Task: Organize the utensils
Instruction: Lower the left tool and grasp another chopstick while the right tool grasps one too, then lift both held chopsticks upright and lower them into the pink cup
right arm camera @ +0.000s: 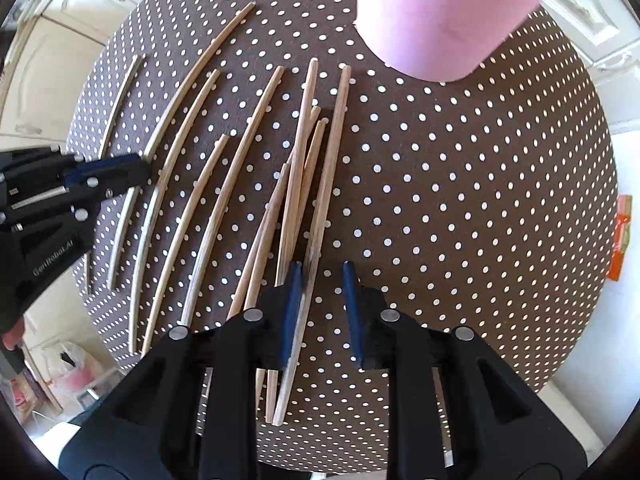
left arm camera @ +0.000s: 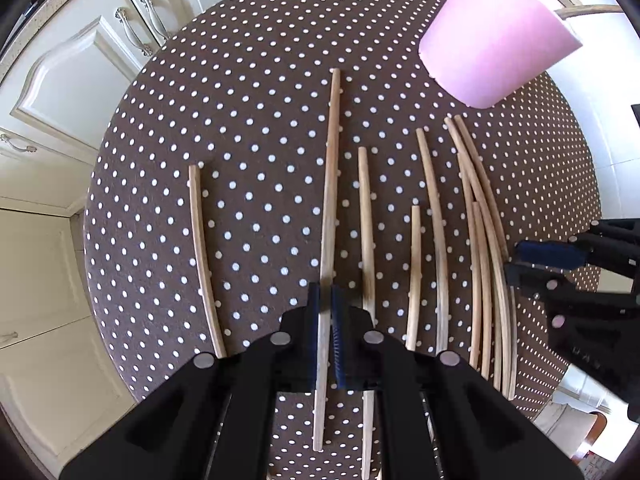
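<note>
Black left gripper (left arm camera: 326,304), blue pads, silver round screws, white "GenRobot.AI" marking

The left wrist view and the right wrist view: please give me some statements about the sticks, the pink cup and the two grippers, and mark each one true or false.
1. The left gripper is closed on the longest wooden stick. True.
2. The pink cup lies on its side on the table. False: it stands upright.
3. The tablecloth is brown with white dots. True.
4. The right gripper is clamped tight on a stick. False: its jaws stand apart, and a stick runs by the left finger only.
5. All sticks already stand in the cup. False: they lie on the cloth.
</note>
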{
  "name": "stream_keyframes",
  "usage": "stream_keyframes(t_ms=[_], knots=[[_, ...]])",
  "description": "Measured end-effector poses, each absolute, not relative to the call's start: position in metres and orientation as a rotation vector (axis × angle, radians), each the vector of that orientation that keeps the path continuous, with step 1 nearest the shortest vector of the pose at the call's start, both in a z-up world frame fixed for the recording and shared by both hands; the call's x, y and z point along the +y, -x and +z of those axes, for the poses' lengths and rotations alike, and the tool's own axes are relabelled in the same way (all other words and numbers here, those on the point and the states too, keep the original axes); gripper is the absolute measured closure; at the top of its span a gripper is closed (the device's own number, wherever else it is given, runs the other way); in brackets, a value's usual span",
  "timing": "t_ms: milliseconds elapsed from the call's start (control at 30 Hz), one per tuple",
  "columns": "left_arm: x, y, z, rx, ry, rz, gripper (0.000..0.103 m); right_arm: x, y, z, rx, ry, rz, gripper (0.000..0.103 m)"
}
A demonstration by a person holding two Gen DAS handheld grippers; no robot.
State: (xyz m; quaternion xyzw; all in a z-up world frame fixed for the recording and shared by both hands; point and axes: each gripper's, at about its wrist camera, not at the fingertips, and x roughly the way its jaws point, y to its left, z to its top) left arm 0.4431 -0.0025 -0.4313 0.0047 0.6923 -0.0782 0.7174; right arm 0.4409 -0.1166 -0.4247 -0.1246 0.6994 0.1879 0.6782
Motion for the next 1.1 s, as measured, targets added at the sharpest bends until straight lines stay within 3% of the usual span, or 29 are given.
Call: stream_keyframes(t_ms=[233, 400, 733, 1100], knots=[[-0.005, -0.461, -0.435, 1.574, -0.058, -0.186, 0.096, -0.089, -0.426, -0.429, 1.525, 0.42, 0.407, 0.081], [-0.012, -0.459, -0.432, 1.543, -0.092, -0.187, 0.097, -0.104, -0.43, -0.429, 1.52, 0.346, 0.402, 0.097], [-0.003, -0.446, -0.42, 1.416, -0.029, -0.202, 0.098, -0.147, -0.418, -0.419, 1.443, 0.07, 0.419, 0.098], [-0.009, -0.443, -0.355, 1.124, 0.053, -0.303, 0.098, -0.185, -0.385, -0.357, 1.245, -0.06, 0.481, 0.098]])
